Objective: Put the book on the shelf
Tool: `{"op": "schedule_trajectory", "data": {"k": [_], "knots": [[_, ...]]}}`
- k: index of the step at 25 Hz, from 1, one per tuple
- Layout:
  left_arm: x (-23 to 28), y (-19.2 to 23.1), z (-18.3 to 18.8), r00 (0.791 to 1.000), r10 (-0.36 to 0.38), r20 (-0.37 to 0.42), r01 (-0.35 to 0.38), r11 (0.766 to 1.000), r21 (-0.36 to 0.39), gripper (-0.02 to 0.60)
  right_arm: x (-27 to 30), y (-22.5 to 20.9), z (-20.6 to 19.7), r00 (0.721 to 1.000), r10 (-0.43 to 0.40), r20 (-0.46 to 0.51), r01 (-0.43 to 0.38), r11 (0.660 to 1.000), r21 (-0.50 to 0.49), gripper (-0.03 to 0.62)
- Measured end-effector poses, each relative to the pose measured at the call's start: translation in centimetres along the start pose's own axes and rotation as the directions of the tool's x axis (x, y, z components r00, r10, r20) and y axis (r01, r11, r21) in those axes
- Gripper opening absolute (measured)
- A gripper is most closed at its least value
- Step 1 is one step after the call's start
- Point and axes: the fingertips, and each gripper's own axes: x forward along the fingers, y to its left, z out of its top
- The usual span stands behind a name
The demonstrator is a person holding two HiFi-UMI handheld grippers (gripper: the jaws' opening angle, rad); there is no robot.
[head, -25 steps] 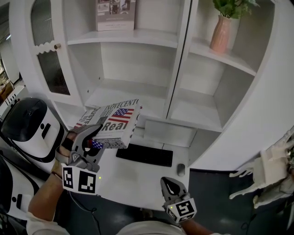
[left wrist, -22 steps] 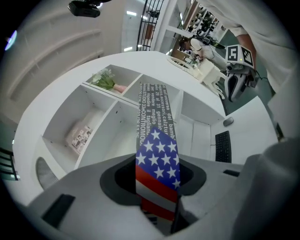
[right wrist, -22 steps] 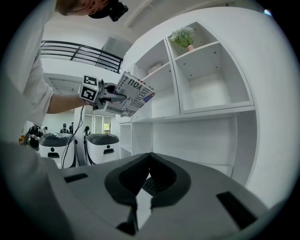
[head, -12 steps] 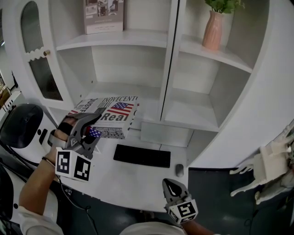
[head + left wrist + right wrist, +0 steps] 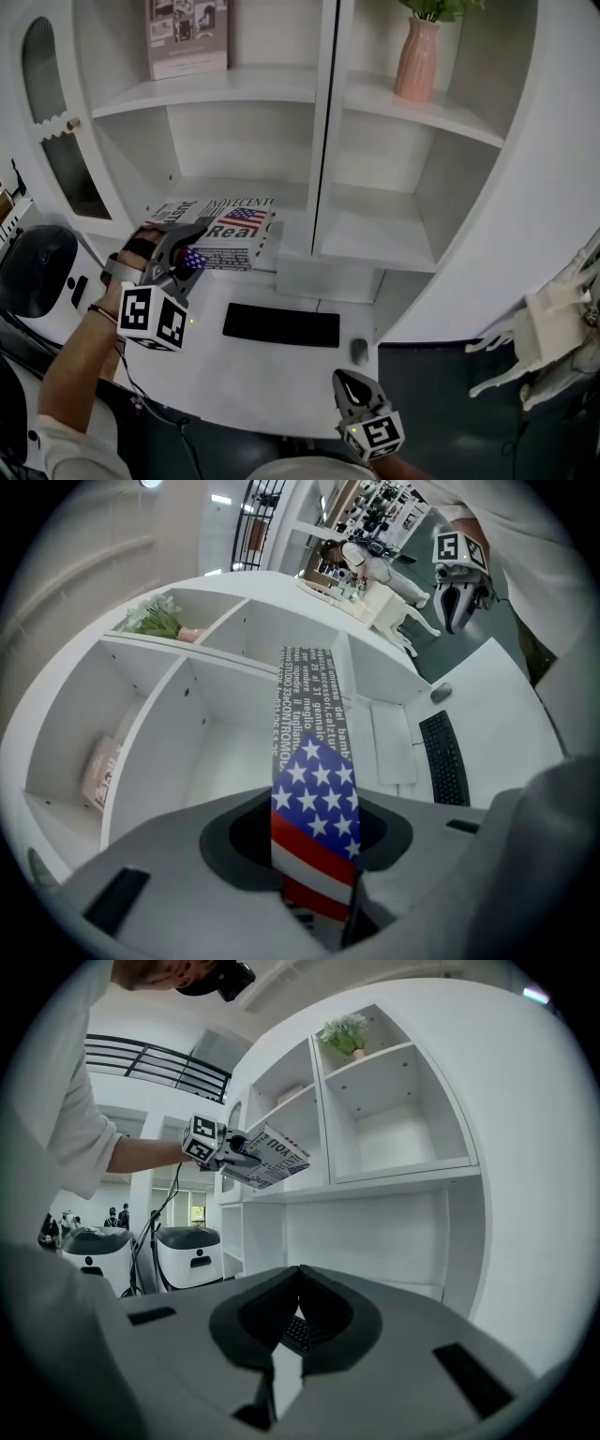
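The book [image 5: 221, 235] has a newsprint cover with a US flag and lies nearly flat at the mouth of the lower left compartment of the white shelf unit [image 5: 239, 86]. My left gripper [image 5: 178, 263] is shut on its near edge, and a hand holds the gripper. In the left gripper view the flag-printed book [image 5: 313, 803] stands edge-on between the jaws of the left gripper [image 5: 315, 860] and reaches toward the shelf. My right gripper [image 5: 351, 391] hangs low near the desk's front edge, shut and holding nothing. The right gripper view shows its jaws [image 5: 298, 1281] closed, with the book [image 5: 273, 1157] far off.
A black keyboard [image 5: 281, 325] and a mouse [image 5: 359, 351] lie on the white desk. A pink vase [image 5: 417, 60] stands on the upper right shelf and a framed print [image 5: 187, 37] on the upper left. A white machine [image 5: 37, 274] is at left, a white chair [image 5: 551, 339] at right.
My left gripper has carried the book away from me to the lower left shelf opening, rolling it flatter. The right gripper stays low, shut.
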Motion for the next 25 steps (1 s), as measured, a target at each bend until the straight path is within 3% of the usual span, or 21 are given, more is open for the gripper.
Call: {"op": "schedule_trajectory", "data": {"k": [25], "knots": [[9.4, 0.8, -3.2, 0.985, -0.174, -0.019, 0.174, 0.984, 0.028, 0.153, 0.7, -1.9, -1.0, 0.999, -0.038, -0.028, 0.039, 0.999, 0.014, 0.005]]}}
